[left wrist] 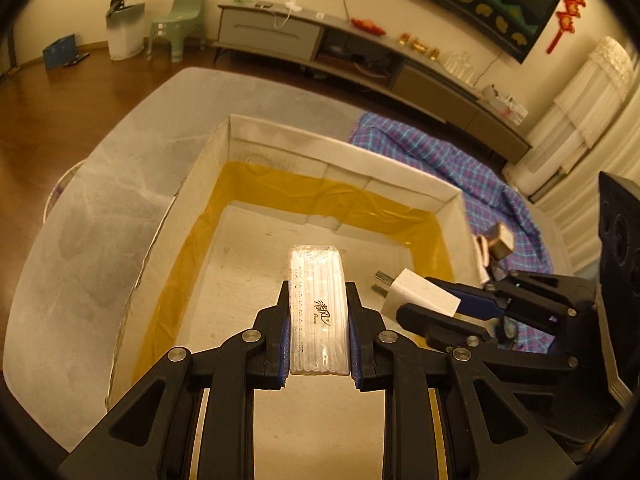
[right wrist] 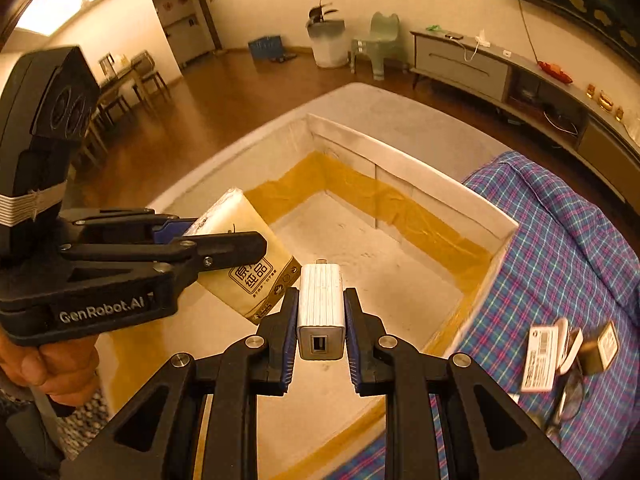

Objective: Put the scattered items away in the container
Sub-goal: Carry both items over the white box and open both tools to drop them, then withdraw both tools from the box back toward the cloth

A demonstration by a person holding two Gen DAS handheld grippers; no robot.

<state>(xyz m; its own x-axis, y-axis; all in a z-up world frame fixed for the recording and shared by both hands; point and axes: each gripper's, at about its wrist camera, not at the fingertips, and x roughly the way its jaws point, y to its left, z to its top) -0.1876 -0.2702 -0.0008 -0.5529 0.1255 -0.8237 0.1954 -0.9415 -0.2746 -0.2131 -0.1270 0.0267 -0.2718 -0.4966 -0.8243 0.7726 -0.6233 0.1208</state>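
Observation:
A white cardboard box (left wrist: 344, 160) with yellow tape along its inner walls stands open on a pale table; it also shows in the right wrist view (right wrist: 420, 176). My left gripper (left wrist: 318, 300) is shut on a tissue pack (left wrist: 318, 312) and holds it over the box floor. The same pack (right wrist: 248, 240) shows in the right wrist view, held by the left gripper (right wrist: 240, 246). My right gripper (right wrist: 320, 300) is shut on a white USB charger (right wrist: 321, 312) above the box. In the left wrist view the right gripper (left wrist: 416, 298) holds the charger (left wrist: 420, 294) at the box's right side.
A blue plaid cloth (right wrist: 560, 240) lies right of the box, with a white labelled item (right wrist: 540, 358), a small dark gold box (right wrist: 602, 346) and glasses (right wrist: 568, 396) on it. A TV cabinet (left wrist: 360, 56) runs along the far wall. A person's hand (right wrist: 48, 364) holds the left gripper.

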